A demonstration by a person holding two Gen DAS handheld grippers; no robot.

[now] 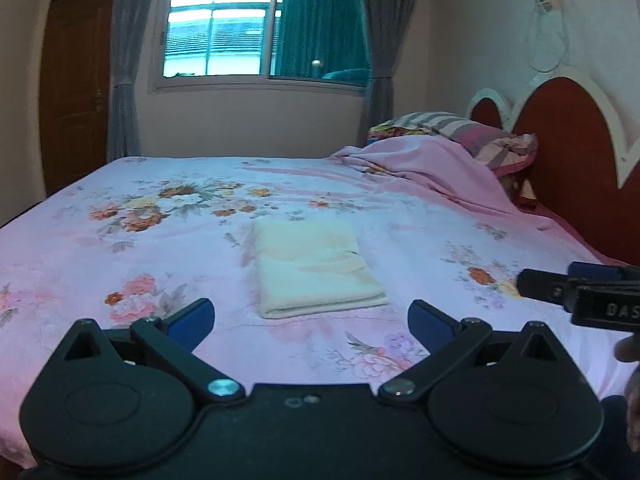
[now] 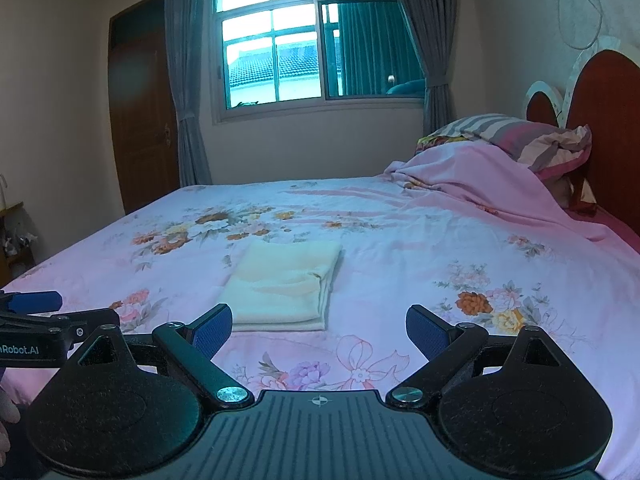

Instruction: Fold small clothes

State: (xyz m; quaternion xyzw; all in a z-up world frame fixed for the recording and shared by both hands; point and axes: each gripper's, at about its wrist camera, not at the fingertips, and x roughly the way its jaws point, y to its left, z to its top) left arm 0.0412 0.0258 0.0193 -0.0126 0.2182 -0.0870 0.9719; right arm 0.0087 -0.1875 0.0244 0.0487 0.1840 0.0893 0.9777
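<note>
- Bedroom scene, left to right: one brown door (image 2: 140, 112), one window (image 2: 316, 36) between two grey curtains, one red headboard (image 2: 608, 128) at far right.
- Left tongs (image 1: 311, 320) spread wide, empty, hovering low over the floral bedsheet (image 1: 400, 208).
- One cream cloth (image 1: 312, 266), already folded into a flat rectangle, lying mid-bed just ahead of both tools, touching neither.
- Right tongs (image 2: 319, 330) likewise spread, holding nothing, just right of the cloth's near edge.
- One striped pillow (image 2: 520, 136) and rumpled pink cover near the headboard, well apart from the cloth.
- Risk, judged from here: pinching only the top layer, or snagging bedsheet too, likely to undo the stacked edges.
</note>
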